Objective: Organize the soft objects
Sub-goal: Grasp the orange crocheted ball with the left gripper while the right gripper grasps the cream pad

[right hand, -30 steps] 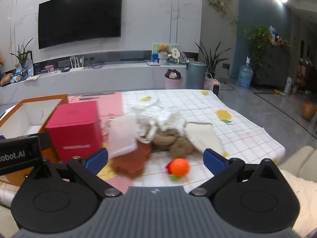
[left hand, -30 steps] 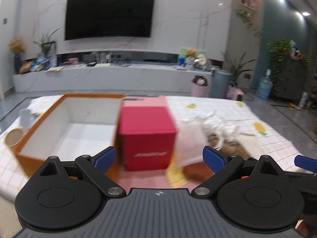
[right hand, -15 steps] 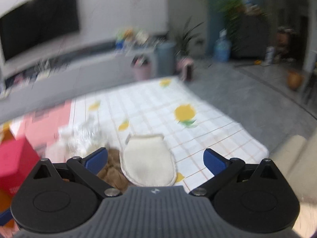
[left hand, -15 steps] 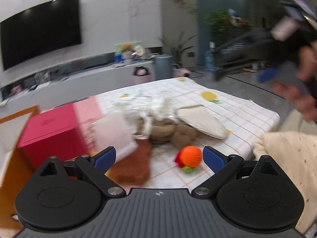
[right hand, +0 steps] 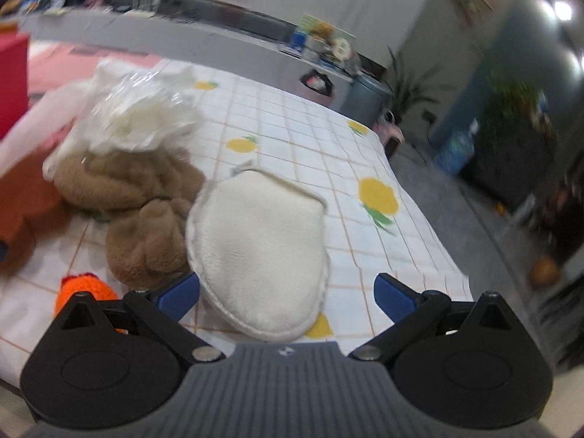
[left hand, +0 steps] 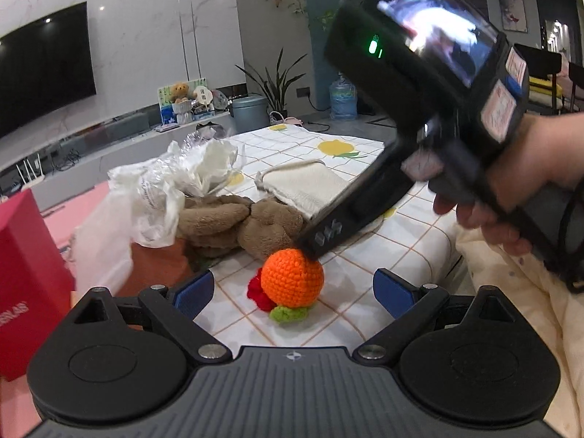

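The left claw [left hand: 292, 288] is spread wide and empty, its 2 blue fingertips [left hand: 193, 288] flanking an orange crocheted ball [left hand: 292, 279] that sits on the checked tablecloth [left hand: 365, 292] with a red knitted bit and a green leaf at its base. Just behind the ball lies a brown plush toy [left hand: 233, 221], partly under a crumpled clear plastic bag [left hand: 175, 179]. Beside the plush, farther right, rests a cream fleece pad [left hand: 303, 186]. A red box [left hand: 25, 273] stands at the left edge of the tabletop.

In the left wrist view the right gripper's black body slants down over the pad, held by a hand [left hand: 518, 182]; its tip reaches close above the ball.

The right claw [right hand: 286, 295] is also spread apart, holding nothing, with the cream fleece pad [right hand: 255, 252] lying between and ahead of its fingertips [right hand: 394, 295]. The brown plush toy [right hand: 138, 211] touches the pad's left edge, the plastic bag [right hand: 138, 116] sits on top of the plush, and the orange ball [right hand: 84, 290] peeks out at lower left. This view is blurred.
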